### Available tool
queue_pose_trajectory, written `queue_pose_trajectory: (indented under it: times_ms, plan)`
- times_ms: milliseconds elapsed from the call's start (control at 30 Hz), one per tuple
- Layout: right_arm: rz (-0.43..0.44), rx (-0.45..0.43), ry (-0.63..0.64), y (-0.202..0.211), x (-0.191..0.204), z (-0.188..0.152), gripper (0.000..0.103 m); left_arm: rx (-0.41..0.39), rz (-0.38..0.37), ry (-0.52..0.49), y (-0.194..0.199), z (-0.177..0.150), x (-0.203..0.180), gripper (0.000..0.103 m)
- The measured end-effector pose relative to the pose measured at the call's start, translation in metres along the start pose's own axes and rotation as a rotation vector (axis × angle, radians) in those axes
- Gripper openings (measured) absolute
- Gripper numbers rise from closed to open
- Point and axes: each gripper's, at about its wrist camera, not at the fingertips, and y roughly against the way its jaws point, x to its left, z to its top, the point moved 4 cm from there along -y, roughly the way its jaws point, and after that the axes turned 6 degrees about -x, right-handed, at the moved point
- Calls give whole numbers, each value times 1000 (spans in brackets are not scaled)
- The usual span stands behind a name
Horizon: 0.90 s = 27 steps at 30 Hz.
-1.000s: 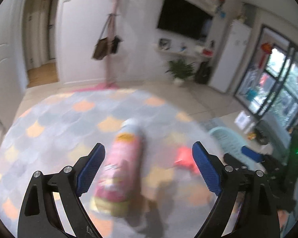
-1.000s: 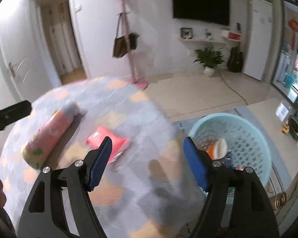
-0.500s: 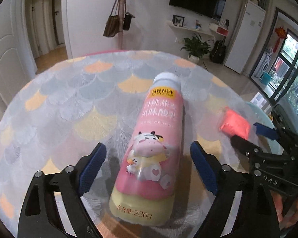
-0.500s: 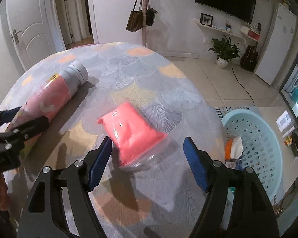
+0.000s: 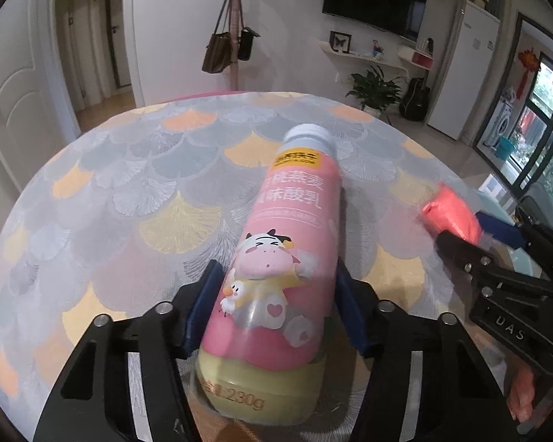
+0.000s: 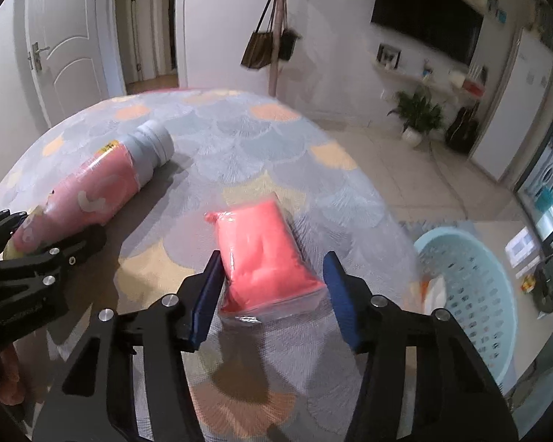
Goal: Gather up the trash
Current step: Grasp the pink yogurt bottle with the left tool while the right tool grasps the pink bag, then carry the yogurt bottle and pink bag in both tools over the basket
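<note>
The left gripper [image 5: 276, 307] jaws clamp the stiff, smooth yogurt bottle [image 5: 282, 269] low on its body. The right gripper [image 6: 271, 294] jaws straddle the soft pink packet [image 6: 265, 254], seemingly not yet pinching.

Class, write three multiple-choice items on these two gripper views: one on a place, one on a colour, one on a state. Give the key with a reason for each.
1. Where is the laundry basket?
A. on the table
B. on the floor beside the table
C. hanging on the coat stand

2. What colour is the bottle's cap?
A. white
B. black
C. green

3. How does the left gripper stand?
A. wide open, away from the bottle
B. shut on thin air
C. closed against the bottle lying on the table

Key: 1 B, the pale blue basket sits lower, past the table's edge. 2 A, the cap at the far end is white. 3 C, both blue pads press the bottle's sides; the right gripper is open around the red packet.
</note>
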Motion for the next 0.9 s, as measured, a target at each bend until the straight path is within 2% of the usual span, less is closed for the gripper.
queue_pose_trajectory:
  times_ms: [100,267,367,600,767,900]
  plan:
    - [-41,-55,-8,10,-3,2,51,-27,-17,0,3,4,-4,48]
    - [-31,-147,-106,36,-25,6,51,-125,-56,4,28,18,-15,48]
    - [-65,-204,-142,57,-42,12,51,-179,-74,-16,46,31,-31,48]
    - [-176,-328,-233,110,-97,15,50,-238,-167,-80,65,60,-87,47]
    - [-242,-333,-327,124,-151,4,50,-266,-239,-146,64,71,-140,47]
    - [-258,-247,-486,116,-204,-15,50,-282,-300,-214,58,76,-188,47]
